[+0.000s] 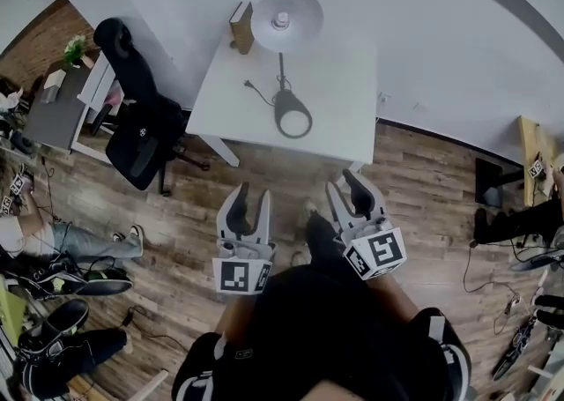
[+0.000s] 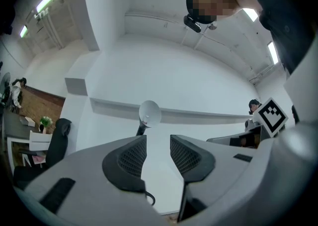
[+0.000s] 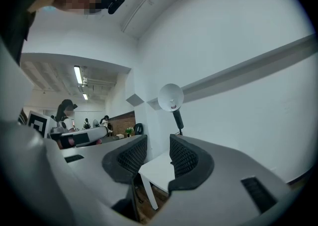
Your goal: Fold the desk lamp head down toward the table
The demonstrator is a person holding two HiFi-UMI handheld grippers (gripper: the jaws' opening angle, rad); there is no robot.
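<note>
The table (image 1: 344, 82) stands against the wall, ahead of the person. The desk lamp (image 1: 282, 73) is on its left half, base near the front edge and lamp head (image 1: 286, 18) up over the back edge. A small box (image 1: 241, 26) stands just left of that head. An office chair (image 1: 141, 130) sits just left of the table, with a second desk (image 1: 57, 113) beyond it. The left gripper (image 1: 251, 196) and right gripper (image 1: 345, 186) are side by side over the floor (image 1: 176, 214), in front of the table and apart from it
</note>
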